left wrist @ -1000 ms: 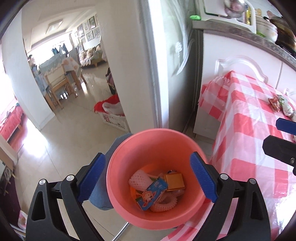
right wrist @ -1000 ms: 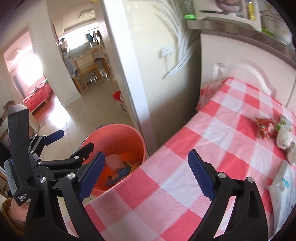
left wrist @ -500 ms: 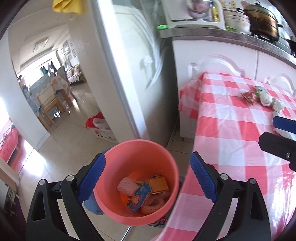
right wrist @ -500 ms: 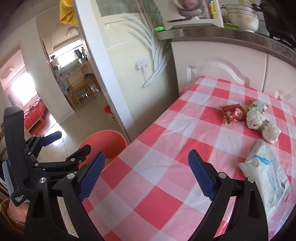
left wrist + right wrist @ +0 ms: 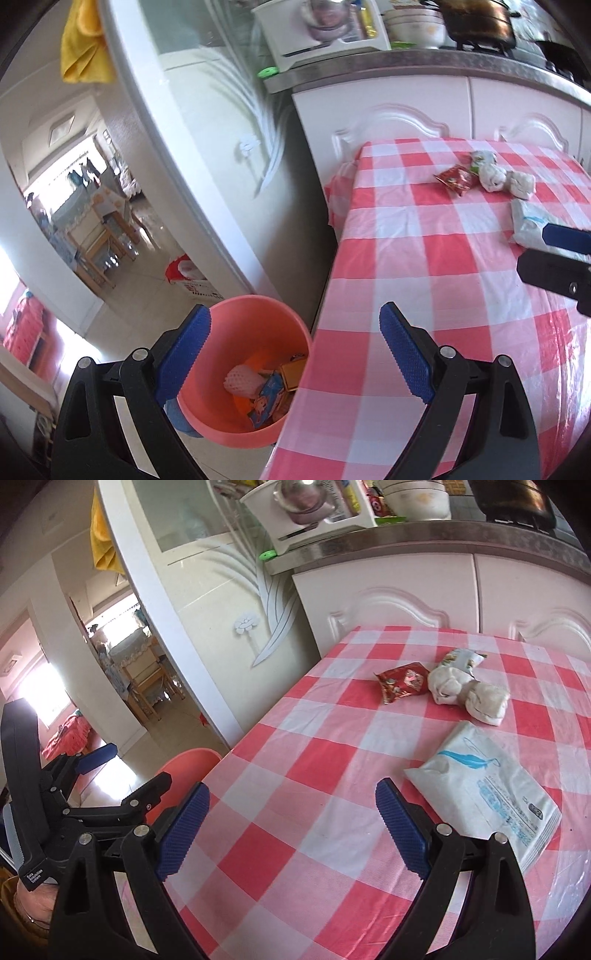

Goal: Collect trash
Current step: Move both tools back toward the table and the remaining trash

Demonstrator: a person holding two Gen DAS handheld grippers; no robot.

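A pink trash bucket (image 5: 255, 321) stands on the floor at the table's left edge, holding wrappers and a foam net; its rim shows in the right wrist view (image 5: 184, 762). On the red-checked table (image 5: 314, 794) lie a red snack wrapper (image 5: 402, 681), crumpled white tissues (image 5: 465, 692), a green-white wrapper (image 5: 461, 659) and a white wet-wipe pack (image 5: 487, 794). My left gripper (image 5: 295, 354) is open and empty above the bucket and table edge. My right gripper (image 5: 291, 827) is open and empty over the table, short of the pack.
White kitchen cabinets (image 5: 424, 590) with a loaded counter stand behind the table. A glass-panelled door frame (image 5: 177, 155) rises left of it. A doorway leads to a room with a chair (image 5: 147, 686). A red basket (image 5: 188, 277) sits on the floor.
Both grippers have swung right and upward from the bucket toward the table. The trash on the table has come closer in the right wrist view. Both stay open and empty.
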